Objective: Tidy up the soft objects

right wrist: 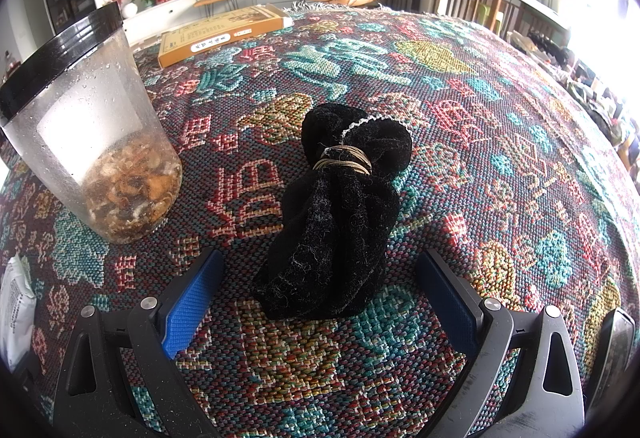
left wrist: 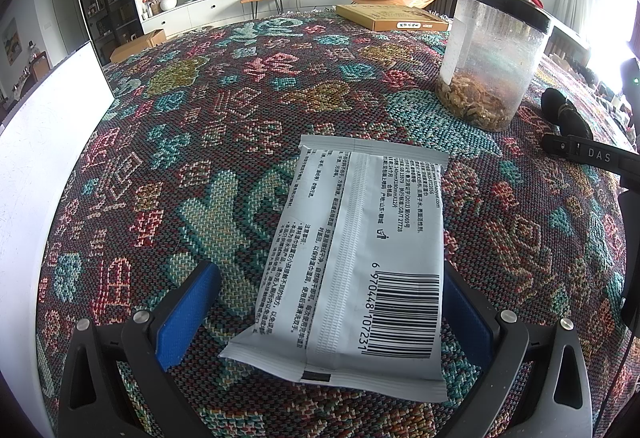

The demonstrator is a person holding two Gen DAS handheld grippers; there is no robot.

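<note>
A white soft packet [left wrist: 356, 258] with black print and a barcode lies flat on the patterned cloth, its near end between the blue pads of my open left gripper [left wrist: 332, 310]. The right pad is half hidden behind the packet's edge. In the right wrist view a black velvet pouch [right wrist: 340, 213], tied with a thin gold cord, lies on the cloth just ahead of my open right gripper [right wrist: 320, 294]; its near end reaches between the fingertips without touching them. The pouch [left wrist: 566, 113] and the right gripper's black body also show at the right of the left wrist view.
A clear plastic jar [left wrist: 494, 53] with a black lid and dried bits at the bottom stands between packet and pouch, also seen as jar [right wrist: 92, 141]. A flat yellow box [left wrist: 390, 17] lies at the far edge. A white panel [left wrist: 44, 165] stands at the left.
</note>
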